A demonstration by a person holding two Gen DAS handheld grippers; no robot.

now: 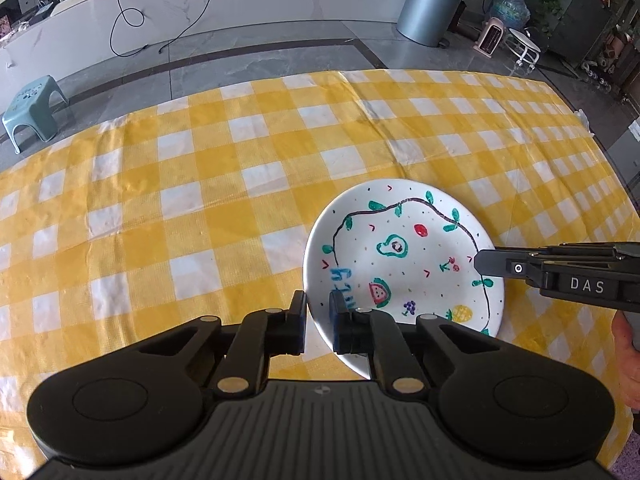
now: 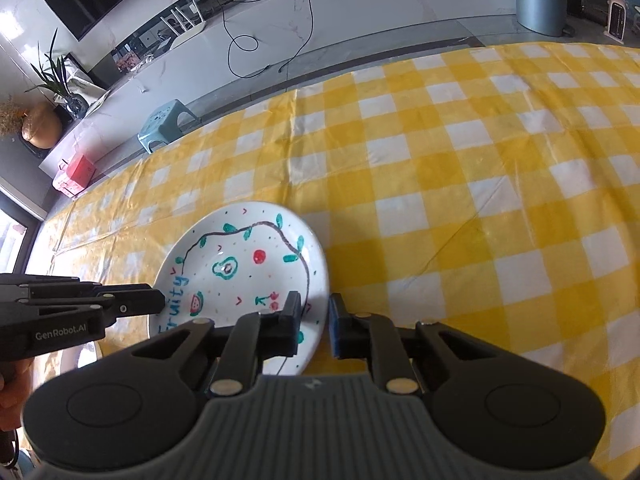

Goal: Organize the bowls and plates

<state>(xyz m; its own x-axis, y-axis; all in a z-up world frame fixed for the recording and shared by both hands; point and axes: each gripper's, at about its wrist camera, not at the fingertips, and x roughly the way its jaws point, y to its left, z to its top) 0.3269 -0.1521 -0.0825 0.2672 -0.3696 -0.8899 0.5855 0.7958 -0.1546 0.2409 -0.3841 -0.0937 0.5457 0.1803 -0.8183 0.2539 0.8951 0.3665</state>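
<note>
A white plate (image 1: 404,256) painted with fruit and a green vine is over the yellow checked tablecloth (image 1: 200,184). My left gripper (image 1: 318,312) straddles its left rim, one finger outside and one inside, closed onto the rim. My right gripper (image 2: 314,316) straddles the plate's (image 2: 240,272) right rim the same way. Each gripper shows side-on in the other's view: the right gripper (image 1: 480,262) at the plate's right edge, the left gripper (image 2: 160,304) at its left edge. No bowl is in view.
The table's far edge (image 1: 280,76) runs across the back, with grey floor beyond. A green stool (image 1: 34,112), a grey bin (image 1: 432,4) and a white bench with a cable stand on the floor.
</note>
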